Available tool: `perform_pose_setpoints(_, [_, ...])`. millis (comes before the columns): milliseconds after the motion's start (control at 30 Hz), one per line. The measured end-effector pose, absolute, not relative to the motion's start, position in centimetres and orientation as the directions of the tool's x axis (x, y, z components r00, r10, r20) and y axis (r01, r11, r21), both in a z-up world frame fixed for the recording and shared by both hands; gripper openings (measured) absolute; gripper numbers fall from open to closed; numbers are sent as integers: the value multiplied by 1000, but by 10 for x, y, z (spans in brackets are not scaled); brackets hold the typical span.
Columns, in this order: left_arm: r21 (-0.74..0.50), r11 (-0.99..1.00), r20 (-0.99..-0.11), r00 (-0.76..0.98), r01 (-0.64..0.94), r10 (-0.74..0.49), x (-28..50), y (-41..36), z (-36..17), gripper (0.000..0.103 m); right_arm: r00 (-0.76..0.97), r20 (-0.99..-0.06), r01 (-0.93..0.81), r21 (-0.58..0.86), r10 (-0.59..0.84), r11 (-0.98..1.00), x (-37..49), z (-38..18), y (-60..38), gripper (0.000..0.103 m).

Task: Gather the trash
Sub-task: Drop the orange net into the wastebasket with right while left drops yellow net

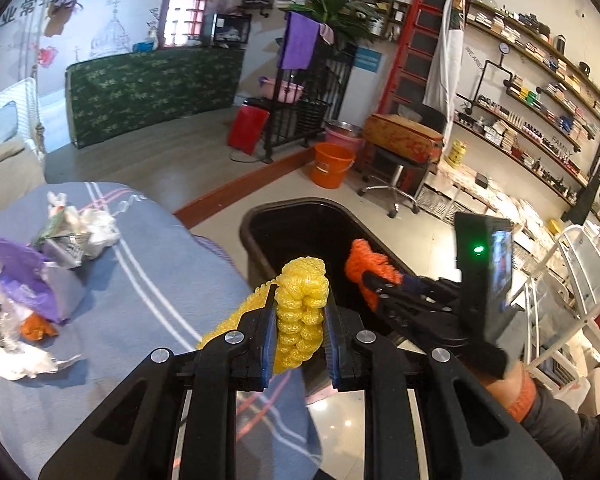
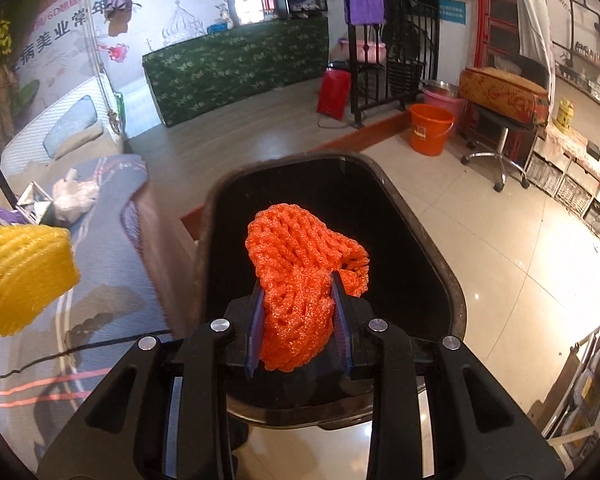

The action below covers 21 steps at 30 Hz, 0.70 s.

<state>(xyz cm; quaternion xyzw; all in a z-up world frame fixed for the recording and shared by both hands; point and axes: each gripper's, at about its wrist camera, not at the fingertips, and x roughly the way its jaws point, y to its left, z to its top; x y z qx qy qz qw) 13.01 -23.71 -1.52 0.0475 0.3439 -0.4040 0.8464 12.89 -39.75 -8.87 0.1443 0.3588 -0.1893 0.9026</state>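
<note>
1. The room looks like a small shop, with shelves on the wall, a tiled floor and an orange bucket (image 1: 331, 164) far back. Close by is a surface (image 1: 148, 272) with a blue striped cloth on it.

2. A black bin (image 2: 420, 216) stands on the floor just beside the surface. It looks empty inside.

3. The left hand-held gripper (image 1: 300, 312) is closed tight on a yellow foam net (image 1: 300, 308). It is over the near edge of the bin, next to the surface.

4. The right hand-held gripper (image 2: 298, 320) is closed on an orange foam net (image 2: 300, 276). It is right above the open bin.

5. More trash waits on the surface: a purple bag (image 1: 24, 276), some white wrappers (image 1: 88, 228), a shiny packet (image 1: 62, 246) and a small orange piece (image 1: 38, 328).

6. What could go wrong, I think:
- The yellow net is near the rim, not over the middle. If it is let go here, it may hit the edge and fall on the floor or back on the cloth.
- The nets are soft and springy. They may stick to the pads and not drop.
- They are very light, so they could bounce or float off to the side.
- The two hand-held grippers are near each other and could bump.
- The thin bags left on the surface may be hard to pinch.
</note>
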Motion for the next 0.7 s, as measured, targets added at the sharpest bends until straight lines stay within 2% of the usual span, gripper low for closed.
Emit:
perform_pose_setpoints(67, [-206,662,-627,423,720,-654,130,-239,-18,20,665,-709,449,128,-235,884,131,-95,-399,30])
perform_pose_setpoints(100, [-211,659,-632,413,722,-655,131,-242,-19,20,659,-716,446,128,-229,886,134,-100,-401,34])
perform_pose_setpoints(167, [-218,654,-639,400,725,-657,132,-247,-20,20,651,-728,447,135,-217,884,134,-105,-402,50])
perform_pose_setpoints(200, [-216,651,-641,398,727,-657,131,-249,-20,20,652,-728,450,146,-212,881,133,-107,-404,65])
perform_pose_setpoints(233, [-210,650,-642,398,730,-655,130,-251,-20,20,654,-724,459,152,-217,876,131,-107,-405,72])
perform_pose_setpoints(700, [-234,623,-668,343,746,-661,147,-290,-28,20,688,-683,475,171,-243,863,95,-82,-394,74])
